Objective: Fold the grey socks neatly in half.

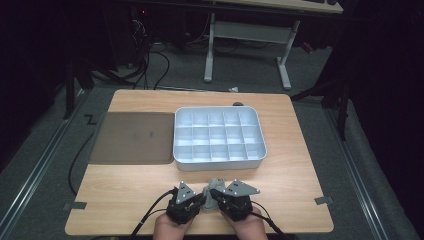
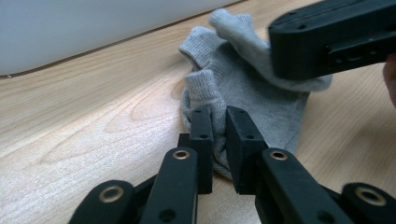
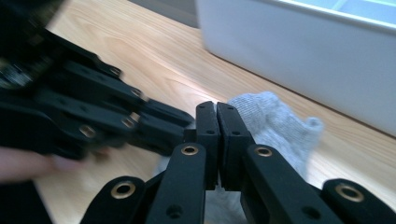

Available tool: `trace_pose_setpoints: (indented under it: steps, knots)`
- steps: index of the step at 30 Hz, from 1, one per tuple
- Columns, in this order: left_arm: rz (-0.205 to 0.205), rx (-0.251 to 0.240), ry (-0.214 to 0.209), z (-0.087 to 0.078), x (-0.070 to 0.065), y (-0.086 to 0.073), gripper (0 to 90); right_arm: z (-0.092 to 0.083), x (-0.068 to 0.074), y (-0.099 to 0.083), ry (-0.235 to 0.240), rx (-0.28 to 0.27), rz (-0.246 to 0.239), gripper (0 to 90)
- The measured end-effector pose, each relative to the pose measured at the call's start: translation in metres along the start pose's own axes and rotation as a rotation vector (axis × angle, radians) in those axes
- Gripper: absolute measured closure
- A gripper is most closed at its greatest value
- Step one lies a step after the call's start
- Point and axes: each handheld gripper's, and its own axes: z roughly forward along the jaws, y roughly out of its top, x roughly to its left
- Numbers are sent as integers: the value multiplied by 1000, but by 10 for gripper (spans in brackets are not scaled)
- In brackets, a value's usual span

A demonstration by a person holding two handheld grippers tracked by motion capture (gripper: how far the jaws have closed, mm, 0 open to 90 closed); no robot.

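Observation:
A crumpled grey sock (image 1: pixel 214 183) lies on the wooden table near its front edge, just in front of the white compartment tray (image 1: pixel 218 163). Both hands meet over it. In the left gripper view my left gripper (image 2: pixel 219 112) pinches a raised fold of the sock (image 2: pixel 252 93) between its pads. The right gripper's black body (image 2: pixel 327 37) lies across the sock's far end. In the right gripper view my right gripper (image 3: pixel 217 106) has its jaws pressed flat together over the sock (image 3: pixel 280 126); I cannot tell whether any fabric is caught between them.
The tray (image 3: pixel 303 56) has several compartments and stands mid-table. A dark brown mat (image 1: pixel 135 137) lies to its left. A small dark object (image 1: pixel 238 104) sits at the table's far edge. Bare wood stretches to either side of the hands.

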Motion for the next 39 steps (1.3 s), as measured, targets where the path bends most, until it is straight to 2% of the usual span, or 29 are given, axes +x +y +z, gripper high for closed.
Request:
trace_pose_setpoints:
  steps: [2, 3, 6, 7, 9, 10, 12, 13, 14, 17, 18, 20, 24, 25, 30, 34, 35, 39]
  knots:
    - [0, 2, -2, 0, 0, 0, 817, 2, 1, 1, 15, -2, 8, 892]
    - [1, 3, -3, 0, 0, 0, 817, 6, 2, 3, 41, 2, 16, 892]
    - [-2, 2, -4, 0, 1, 0, 816, 12, 3, 3, 47, 19, 18, 888]
    - [-6, 0, -4, 0, 1, 0, 815, 12, 2, 3, 46, 19, 27, 832]
    - [-5, 0, -5, 0, 1, 0, 814, 8, 1, 3, 50, 2, 31, 806]
    - [-5, 0, -5, 0, 1, 0, 813, -3, -3, 6, 41, -35, 36, 763]
    - [-6, -1, -6, 0, 1, 0, 811, -10, -6, 7, 23, -51, 38, 762]
    - [-6, 1, -7, 0, 1, 0, 810, -20, -14, 6, -36, -62, 41, 775]
    - [-6, 1, -7, 0, 1, 0, 809, -23, -20, 3, -74, -59, 41, 792]
    - [-5, 1, -8, 0, 1, 1, 808, -25, -37, -11, -154, -5, 63, 837]
    - [-4, 2, -8, 0, 1, 1, 808, -24, -41, -18, -166, 16, 66, 848]
    - [0, 4, -10, 0, 1, 1, 808, -20, -45, -28, -164, 47, 95, 854]
    - [5, 5, -15, 1, 0, 2, 809, -14, -42, -33, -152, 49, 98, 848]
    - [6, 6, -16, 1, 0, 2, 809, -11, -39, -31, -148, 34, 92, 847]
    - [5, 12, -28, 2, 1, 3, 810, -4, -33, -25, -145, 44, 66, 853]
    - [6, 12, -30, 2, 1, 3, 810, -4, -29, -23, -152, 32, 53, 853]
    - [6, 11, -32, 2, 1, 3, 809, -7, -29, -22, -151, 12, 49, 858]
    - [3, 14, -36, 2, 1, 3, 807, -8, -26, -22, -144, 17, 41, 859]
